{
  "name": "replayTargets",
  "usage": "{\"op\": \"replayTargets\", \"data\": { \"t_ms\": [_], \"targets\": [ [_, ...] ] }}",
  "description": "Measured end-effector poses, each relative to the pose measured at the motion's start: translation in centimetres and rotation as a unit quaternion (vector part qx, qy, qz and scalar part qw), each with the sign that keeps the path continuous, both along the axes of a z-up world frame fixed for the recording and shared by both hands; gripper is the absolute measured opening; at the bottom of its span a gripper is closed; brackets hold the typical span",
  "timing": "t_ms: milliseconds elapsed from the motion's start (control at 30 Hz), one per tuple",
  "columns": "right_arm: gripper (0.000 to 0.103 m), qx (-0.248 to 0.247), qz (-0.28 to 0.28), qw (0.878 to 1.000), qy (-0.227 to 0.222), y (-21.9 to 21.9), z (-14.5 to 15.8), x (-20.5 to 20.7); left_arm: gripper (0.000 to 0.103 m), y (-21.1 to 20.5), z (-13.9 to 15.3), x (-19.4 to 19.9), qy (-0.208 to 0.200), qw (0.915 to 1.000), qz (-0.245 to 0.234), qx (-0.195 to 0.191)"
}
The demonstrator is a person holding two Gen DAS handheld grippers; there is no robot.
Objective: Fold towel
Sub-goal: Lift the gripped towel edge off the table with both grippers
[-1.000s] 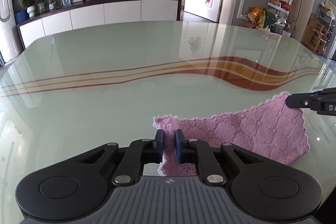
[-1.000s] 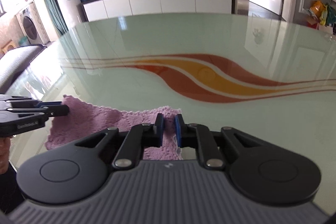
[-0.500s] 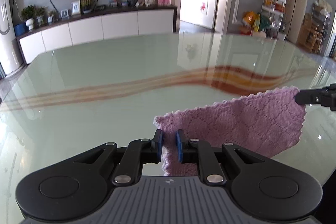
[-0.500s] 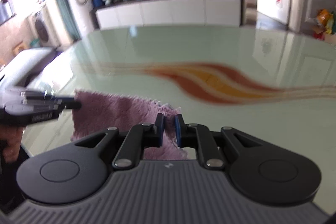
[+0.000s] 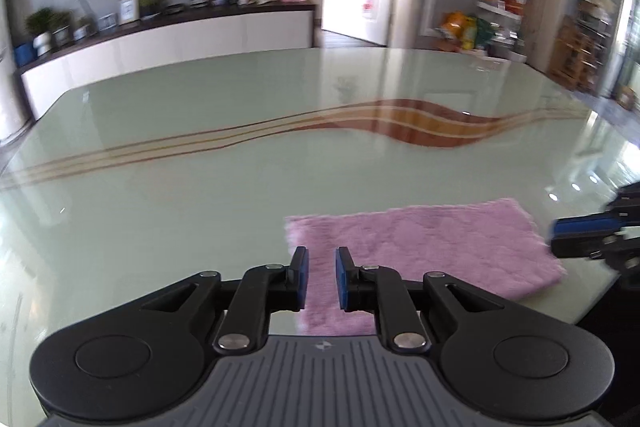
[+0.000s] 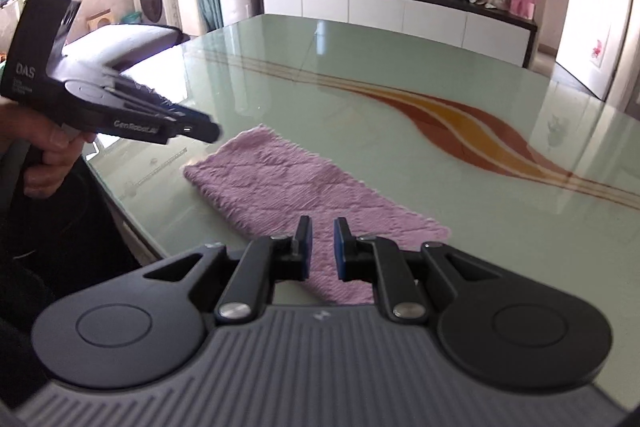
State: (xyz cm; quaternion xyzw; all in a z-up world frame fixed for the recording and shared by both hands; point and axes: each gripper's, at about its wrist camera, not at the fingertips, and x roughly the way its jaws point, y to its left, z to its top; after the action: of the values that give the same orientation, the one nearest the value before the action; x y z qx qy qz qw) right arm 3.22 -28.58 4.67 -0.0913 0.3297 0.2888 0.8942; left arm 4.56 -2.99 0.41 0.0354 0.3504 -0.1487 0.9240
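Observation:
The pink quilted towel (image 5: pixel 424 247) lies flat as a folded rectangle near the front edge of the glass table (image 5: pixel 240 195); it also shows in the right wrist view (image 6: pixel 296 187). My left gripper (image 5: pixel 319 259) is open and empty, above the towel's left end. My right gripper (image 6: pixel 319 231) is open and empty, above the towel's right end. The right gripper shows at the right edge of the left wrist view (image 5: pixel 592 235). The left gripper shows held in a hand at the left of the right wrist view (image 6: pixel 120 107), lifted off the towel.
The table (image 6: pixel 400 131) has a red and orange wave pattern (image 6: pixel 460 123) across its middle. Its front edge (image 6: pixel 120 203) runs just before the towel. A white sideboard (image 5: pixel 160 39) and a TV stand beyond the far side.
Both grippers held the towel's corners and carried them up and forward. Now the towel lies folded flat, both grippers have opened, let go and drawn back.

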Motion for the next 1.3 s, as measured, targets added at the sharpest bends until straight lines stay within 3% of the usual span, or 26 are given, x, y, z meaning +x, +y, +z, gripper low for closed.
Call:
{"op": "replayTargets", "data": {
  "t_ms": [100, 167, 233, 433, 533, 600, 800, 1000, 1167, 1300],
  "targets": [
    [0.018, 0.001, -0.032, 0.999, 0.002, -0.4, -0.5, 0.2, 0.02, -2.0, 0.0, 0.5, -0.003, 0.9995, -0.032, 0.007],
    [0.026, -0.007, -0.078, 0.997, 0.001, -1.2, -0.9, 1.6, 0.02, -3.0, -0.3, 1.2, -0.002, 0.999, -0.043, 0.014],
    [0.027, -0.012, -0.129, 0.991, 0.013, -2.3, -1.6, 3.8, 0.02, -3.6, -1.0, 2.0, 0.005, 0.9988, -0.047, 0.016],
    [0.028, 0.006, -0.145, 0.987, 0.061, -2.6, -3.0, 6.2, 0.022, -4.9, -3.1, 3.7, 0.03, 0.9982, -0.045, 0.027],
    [0.023, 0.007, -0.154, 0.985, 0.071, -2.4, -3.4, 6.5, 0.023, -4.9, -3.7, 3.4, 0.038, 0.9978, -0.044, 0.034],
    [0.009, 0.01, -0.158, 0.985, 0.075, -2.3, -3.5, 6.5, 0.025, -4.7, -3.9, 3.3, 0.042, 0.9976, -0.042, 0.035],
    [0.008, 0.014, -0.131, 0.991, 0.03, -1.6, -1.5, 4.9, 0.026, -5.1, -3.0, 2.8, 0.034, 0.9979, -0.043, 0.033],
    [0.009, -0.038, -0.068, 0.996, -0.051, 0.7, 0.2, 1.8, 0.028, -5.5, -0.8, 2.1, 0.015, 0.998, -0.061, 0.01],
    [0.009, -0.11, 0.0, 0.986, -0.123, 2.6, -0.6, -1.1, 0.028, -5.4, 0.5, 1.8, 0.014, 0.9962, -0.078, -0.035],
    [0.009, -0.163, 0.031, 0.975, -0.147, 3.6, -2.3, -1.9, 0.028, -5.4, 0.6, 1.6, 0.016, 0.995, -0.083, -0.052]
  ]
}}
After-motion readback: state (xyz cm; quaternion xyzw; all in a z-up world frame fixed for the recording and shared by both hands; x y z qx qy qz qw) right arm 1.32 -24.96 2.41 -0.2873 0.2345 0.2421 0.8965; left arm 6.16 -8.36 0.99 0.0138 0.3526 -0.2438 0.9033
